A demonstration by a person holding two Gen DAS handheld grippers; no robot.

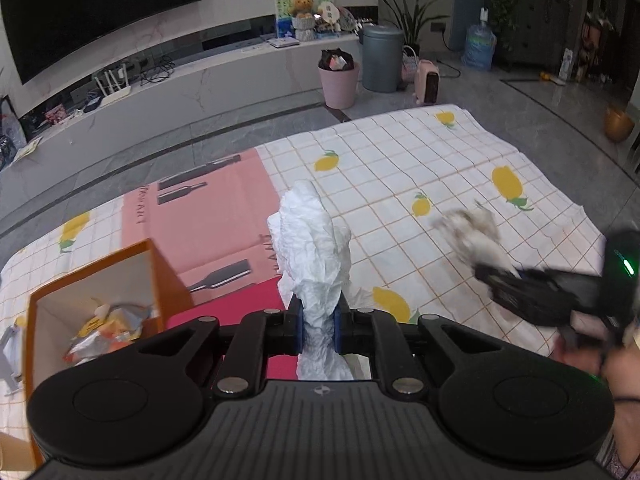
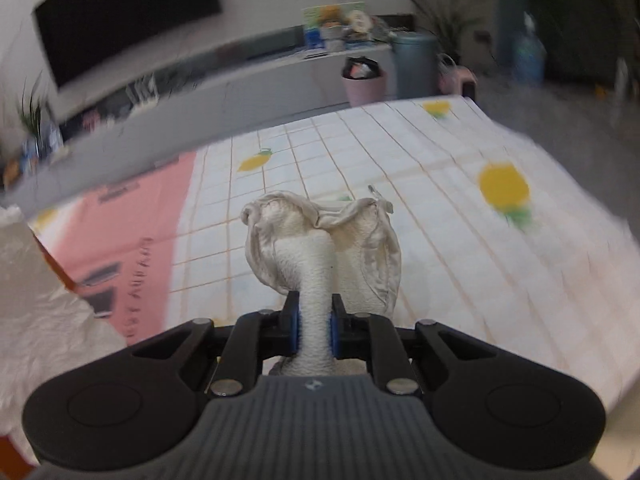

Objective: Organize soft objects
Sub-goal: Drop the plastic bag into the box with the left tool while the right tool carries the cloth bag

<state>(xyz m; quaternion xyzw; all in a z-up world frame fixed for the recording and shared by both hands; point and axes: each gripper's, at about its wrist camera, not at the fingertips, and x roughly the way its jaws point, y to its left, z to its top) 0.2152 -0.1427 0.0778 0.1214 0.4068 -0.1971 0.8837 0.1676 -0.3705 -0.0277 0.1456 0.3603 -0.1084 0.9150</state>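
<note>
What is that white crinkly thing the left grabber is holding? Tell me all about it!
The white crinkly thing looks like a crumpled sheet of thin paper or plastic, full of creases. The left gripper has its blue pads shut on its lower part, so it stands up tall and bunched above the checked lemon cloth. A bit hangs out below the pads. Only the gripper seems to touch it. An orange box sits to its left.

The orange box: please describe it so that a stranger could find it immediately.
Start at the lemon-print cloth covering the table, then move to its near left corner, beside the pink sheet. The orange box stands there, open-topped, white inside, with crumpled wrappers in it; nothing else there is orange.
</note>
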